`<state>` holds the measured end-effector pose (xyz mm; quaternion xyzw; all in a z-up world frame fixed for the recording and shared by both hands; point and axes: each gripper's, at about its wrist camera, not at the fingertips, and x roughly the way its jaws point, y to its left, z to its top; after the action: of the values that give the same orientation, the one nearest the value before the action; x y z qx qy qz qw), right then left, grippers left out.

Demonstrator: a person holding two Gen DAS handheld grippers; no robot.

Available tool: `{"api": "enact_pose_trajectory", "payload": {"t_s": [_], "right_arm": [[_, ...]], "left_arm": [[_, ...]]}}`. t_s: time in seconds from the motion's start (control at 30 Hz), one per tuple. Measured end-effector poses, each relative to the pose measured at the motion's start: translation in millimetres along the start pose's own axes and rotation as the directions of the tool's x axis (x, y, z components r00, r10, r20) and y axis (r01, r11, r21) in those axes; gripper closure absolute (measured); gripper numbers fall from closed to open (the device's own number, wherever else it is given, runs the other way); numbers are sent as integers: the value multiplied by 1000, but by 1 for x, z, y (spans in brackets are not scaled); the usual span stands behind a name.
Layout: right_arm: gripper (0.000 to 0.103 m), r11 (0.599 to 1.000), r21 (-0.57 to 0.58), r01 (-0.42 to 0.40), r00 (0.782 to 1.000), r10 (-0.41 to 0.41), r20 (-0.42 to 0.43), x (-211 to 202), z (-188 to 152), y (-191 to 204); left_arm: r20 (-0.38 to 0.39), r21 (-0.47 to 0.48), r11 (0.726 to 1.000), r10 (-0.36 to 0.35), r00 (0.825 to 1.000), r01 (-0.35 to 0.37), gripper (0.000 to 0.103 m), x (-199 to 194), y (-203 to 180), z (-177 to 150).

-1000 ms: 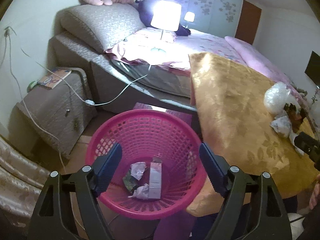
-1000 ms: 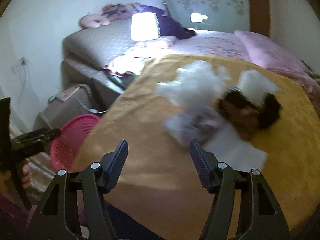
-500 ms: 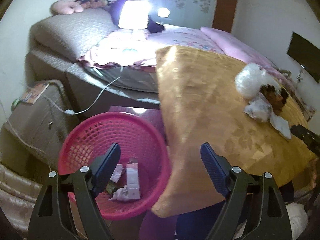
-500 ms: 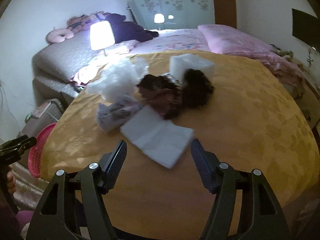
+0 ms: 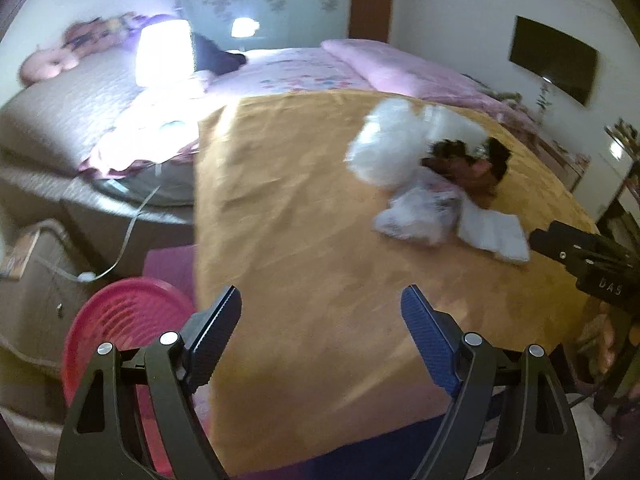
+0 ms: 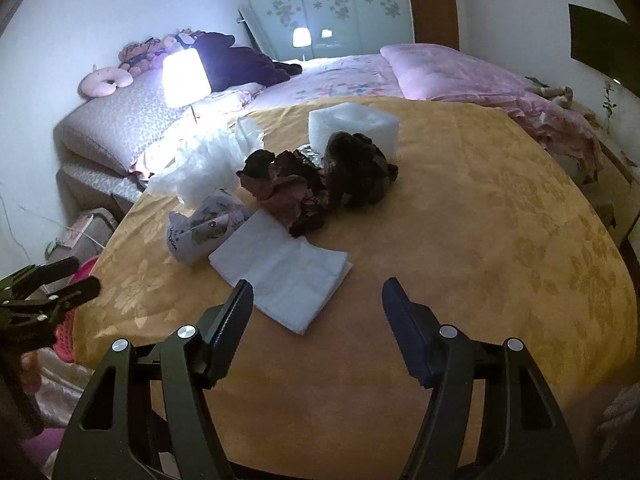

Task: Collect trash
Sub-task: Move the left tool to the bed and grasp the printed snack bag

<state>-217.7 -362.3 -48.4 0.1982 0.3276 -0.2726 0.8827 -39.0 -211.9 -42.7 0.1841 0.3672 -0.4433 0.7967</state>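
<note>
The left tongs [image 5: 321, 311], spread and empty, have swung from over the pink basket [image 5: 116, 320] toward the trash pile [image 6: 288, 188], which lies just ahead of the spread, empty right tongs [image 6: 318, 300], ready for another pickup.

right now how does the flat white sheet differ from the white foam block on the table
The flat white sheet lies thin and folded on the cloth, nearest the right hand-held gripper; the white foam block stands thick and boxy at the far side of the pile. The sheet is fully exposed, while dark crumpled trash hides the block's lower front. Both are white, and neither is held.
</note>
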Motion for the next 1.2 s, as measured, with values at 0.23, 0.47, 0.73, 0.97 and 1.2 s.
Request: {"api": "enact_pose_trajectory", "payload": {"t_s": [0.23,0.47,0.73,0.97,1.2], "right_arm": [[38,999,30,11,1000,-12,12,-3,4,-14],[38,999,48,13,1000,-14,15,-5,6,-21],[38,998,57,13,1000,-14,14,-5,6,-23],[38,998,55,12,1000,-13,12,-4,5,-24],[38,999,39,4,1000,-4,8,-2,3,-21]], "left_arm": [[-36,37,994,-104,994,105,24,28,-28,18],[-27,31,987,-157,987,158,24,47,-45,38],[-49,0,984,-177,983,177,25,71,-47,48],[-44,25,980,-196,980,197,50,74,-52,48],[-26,61,979,-192,981,193,60,60,-57,39]]}}
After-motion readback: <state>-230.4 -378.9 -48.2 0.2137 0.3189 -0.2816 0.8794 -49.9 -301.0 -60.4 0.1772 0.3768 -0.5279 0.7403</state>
